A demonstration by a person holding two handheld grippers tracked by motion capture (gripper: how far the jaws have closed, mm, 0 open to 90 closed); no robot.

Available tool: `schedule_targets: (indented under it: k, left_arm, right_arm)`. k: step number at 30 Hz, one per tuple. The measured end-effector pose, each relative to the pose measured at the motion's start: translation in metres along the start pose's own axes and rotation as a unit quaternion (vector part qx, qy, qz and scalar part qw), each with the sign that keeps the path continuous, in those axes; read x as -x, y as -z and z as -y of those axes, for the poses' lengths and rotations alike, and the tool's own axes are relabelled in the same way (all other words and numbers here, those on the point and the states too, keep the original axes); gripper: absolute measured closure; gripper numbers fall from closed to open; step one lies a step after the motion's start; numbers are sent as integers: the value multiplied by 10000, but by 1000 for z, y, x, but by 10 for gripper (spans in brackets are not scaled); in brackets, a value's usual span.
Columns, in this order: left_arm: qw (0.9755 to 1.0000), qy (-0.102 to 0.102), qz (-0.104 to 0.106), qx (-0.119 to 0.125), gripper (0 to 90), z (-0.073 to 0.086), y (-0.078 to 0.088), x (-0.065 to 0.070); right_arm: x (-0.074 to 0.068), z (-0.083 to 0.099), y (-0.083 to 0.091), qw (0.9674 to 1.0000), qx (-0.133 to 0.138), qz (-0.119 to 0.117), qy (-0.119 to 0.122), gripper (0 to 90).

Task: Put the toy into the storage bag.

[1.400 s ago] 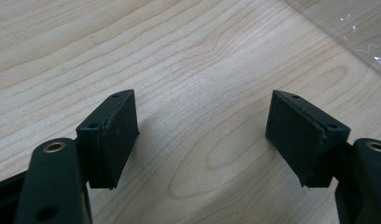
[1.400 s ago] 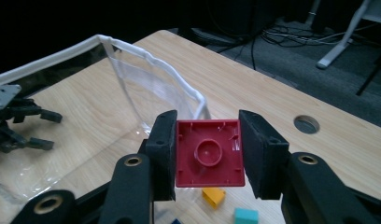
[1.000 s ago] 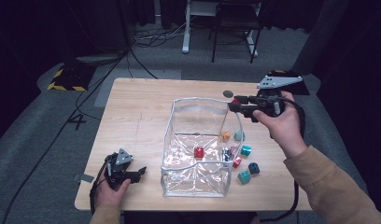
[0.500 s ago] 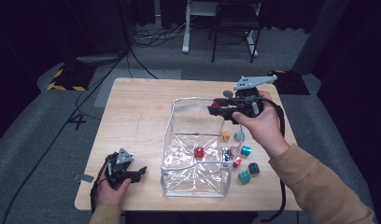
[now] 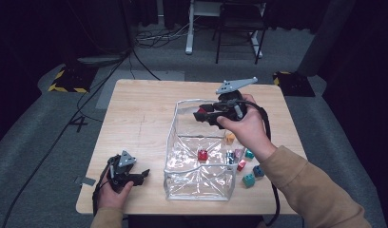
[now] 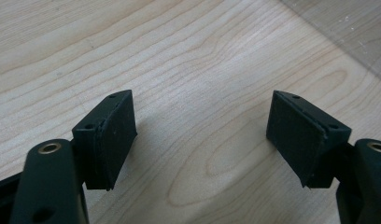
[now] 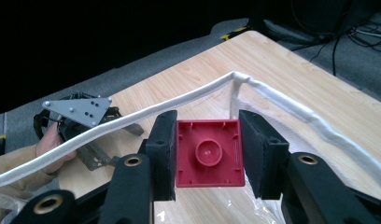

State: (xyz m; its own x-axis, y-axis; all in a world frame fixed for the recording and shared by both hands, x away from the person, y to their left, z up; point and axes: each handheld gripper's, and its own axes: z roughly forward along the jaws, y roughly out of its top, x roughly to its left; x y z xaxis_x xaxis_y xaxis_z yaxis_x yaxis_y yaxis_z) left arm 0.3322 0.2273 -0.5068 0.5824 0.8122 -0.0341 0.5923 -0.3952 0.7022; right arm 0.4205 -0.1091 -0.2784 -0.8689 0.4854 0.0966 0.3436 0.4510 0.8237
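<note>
Wooden table (image 5: 140, 118), right tongs (image 7: 208, 156) clamping red brick (image 7: 208, 153), over clear bag (image 5: 182, 142)

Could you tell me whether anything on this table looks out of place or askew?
Nothing looks damaged or spilled. The clear bag sags a little, its white rim wavy rather than straight. Several small blocks lie loose on the table beside it, while one red block sits inside.

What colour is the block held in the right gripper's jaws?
Red: the square block, hollow underside showing, is clamped in the right gripper; clearest in the right gripper view.
</note>
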Motion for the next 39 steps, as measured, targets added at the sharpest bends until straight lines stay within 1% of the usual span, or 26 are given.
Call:
schedule_targets:
  k: [3, 8, 15, 19, 22, 25, 27, 28, 29, 30, 32, 34, 36, 39]
  left_arm:
    - [10000, 2, 3, -2, 245, 0, 0, 0]
    - [10000, 4, 3, -1, 244, 0, 0, 0]
    - [10000, 7, 4, -1, 245, 0, 0, 0]
    - [10000, -12, -1, -5, 245, 0, 0, 0]
    - [10000, 0, 1, -2, 245, 0, 0, 0]
    - [10000, 6, 6, -1, 245, 0, 0, 0]
    - [10000, 1, 1, 1, 245, 0, 0, 0]
    - [10000, 2, 1, 2, 244, 0, 0, 0]
    - [10000, 7, 5, -1, 245, 0, 0, 0]
    - [10000, 5, 5, -1, 245, 0, 0, 0]
    - [10000, 3, 2, 2, 245, 0, 0, 0]
    - [10000, 3, 2, -1, 244, 0, 0, 0]
    - [10000, 5, 5, -1, 245, 0, 0, 0]
    - [10000, -2, -2, 2, 245, 0, 0, 0]
  right_arm:
    - [-4, 0, -10, 9999, -102, -43, 36, 591]
    - [-11, 2, -27, 9992, -363, -99, 94, 591]
    - [-15, 12, -49, 9967, -800, -159, 32, 591]
    - [-18, 17, -59, 9935, -1113, -230, 4, 591]
    - [-19, 22, -65, 9896, -1410, -262, 57, 590]
    - [-19, 26, -69, 9873, -1561, -307, 23, 591]
    - [-19, 27, -70, 9872, -1563, -321, 5, 587]
    - [-19, 27, -70, 9869, -1576, -341, -19, 547]
    - [-18, 28, -70, 9864, -1597, -384, -64, 470]
    - [-18, 28, -71, 9864, -1584, -413, -144, 421]
    - [-17, 28, -69, 9883, -1470, -386, -148, 366]
    - [-16, 26, -64, 9905, -1314, -357, -172, 360]
    - [-14, 22, -56, 9933, -1099, -314, -178, 359]
    - [-12, 16, -45, 9959, -873, -221, -128, 360]
